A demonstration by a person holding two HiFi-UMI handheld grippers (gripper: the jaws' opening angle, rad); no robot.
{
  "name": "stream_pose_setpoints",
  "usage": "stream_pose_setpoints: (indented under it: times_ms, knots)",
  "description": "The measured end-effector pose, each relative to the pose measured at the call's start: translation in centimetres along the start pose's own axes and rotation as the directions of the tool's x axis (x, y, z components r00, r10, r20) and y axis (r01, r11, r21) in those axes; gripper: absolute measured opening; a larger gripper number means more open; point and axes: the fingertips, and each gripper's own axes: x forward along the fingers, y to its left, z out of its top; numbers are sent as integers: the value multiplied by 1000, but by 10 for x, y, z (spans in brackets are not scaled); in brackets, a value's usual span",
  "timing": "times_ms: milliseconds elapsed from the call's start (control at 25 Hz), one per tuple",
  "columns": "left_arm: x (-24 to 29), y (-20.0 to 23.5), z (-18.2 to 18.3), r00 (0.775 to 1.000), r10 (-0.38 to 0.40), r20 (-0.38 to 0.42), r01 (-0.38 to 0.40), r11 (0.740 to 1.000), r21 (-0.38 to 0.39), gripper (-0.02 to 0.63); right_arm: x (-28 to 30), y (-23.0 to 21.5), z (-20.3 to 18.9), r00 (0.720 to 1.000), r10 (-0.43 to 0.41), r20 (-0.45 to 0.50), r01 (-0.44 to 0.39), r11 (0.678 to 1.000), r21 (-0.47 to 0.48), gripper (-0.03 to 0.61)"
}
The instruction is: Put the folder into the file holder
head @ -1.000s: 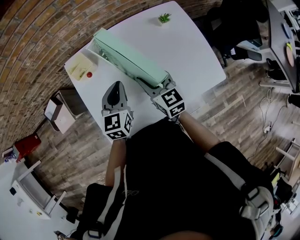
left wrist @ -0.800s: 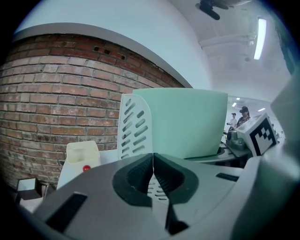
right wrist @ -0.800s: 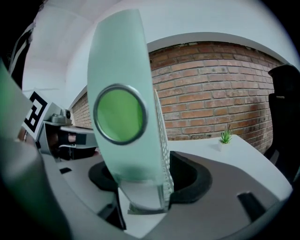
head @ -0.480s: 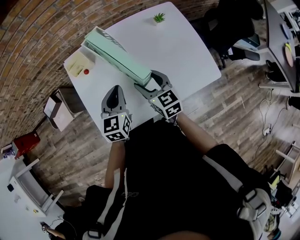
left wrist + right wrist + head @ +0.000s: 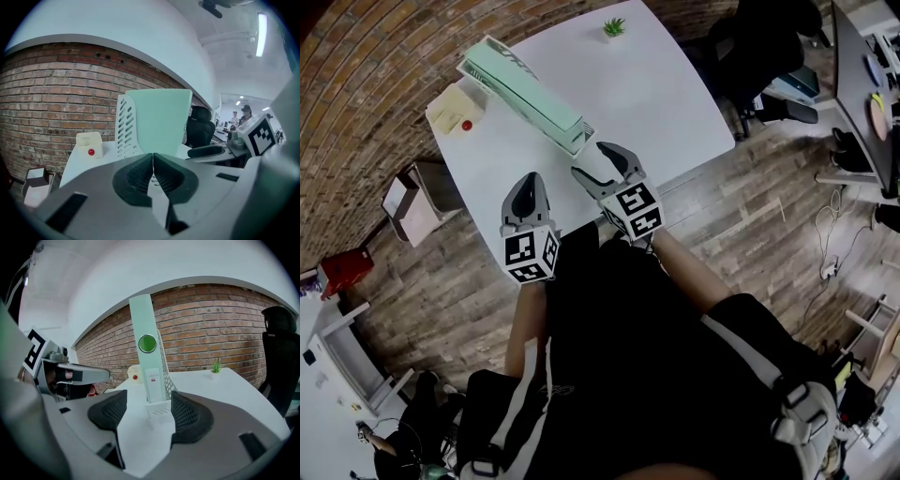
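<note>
As jaws just spread wide, right hand-held gripper (image 5: 148,401) empty, folder (image 5: 143,315) ahead

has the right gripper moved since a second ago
Yes. The right gripper has backed away from the folder in the file holder, toward the table's near edge. Its jaws have just been opening, with nothing between them.

Mint-green folder (image 5: 143,319), upright inside white slotted file holder (image 5: 165,369) on white table (image 5: 234,385); narrow spine with round green finger hole and white label, showing at holder's open end.
</note>
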Motion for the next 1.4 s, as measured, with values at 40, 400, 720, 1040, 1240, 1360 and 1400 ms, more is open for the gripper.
stream_pose_setpoints:
  times_ms: [40,400,720,1040,1240,1360,1400]
  knots:
    - [-3,-3,-3,1000,2,-2,-2,1000,0,23,-4,1,-3,1000,0,-1,0,1000,0,304]
    - [-31,-35,-30,998,6,-65,-9,999,-48,23,-39,10,-40,994,-26,-109,21,998,-51,9]
    - [-65,-79,-78,987,-5,-163,-2,999,-47,23,-90,19,-82,992,-52,-113,50,999,-20,9]
    - [-81,-116,-111,966,-66,-250,44,995,-91,23,-139,7,-106,987,-119,-110,125,991,48,9]
    - [-88,-121,-110,963,-81,-258,66,996,-66,23,-157,12,-105,984,-154,-90,159,986,51,9]
    - [-103,-113,-104,967,-77,-241,66,997,-51,23,-161,21,-98,980,-190,-62,192,981,39,9]
    - [-109,-108,-100,971,-74,-226,64,997,-51,23,-162,26,-93,978,-202,-49,203,979,34,9]
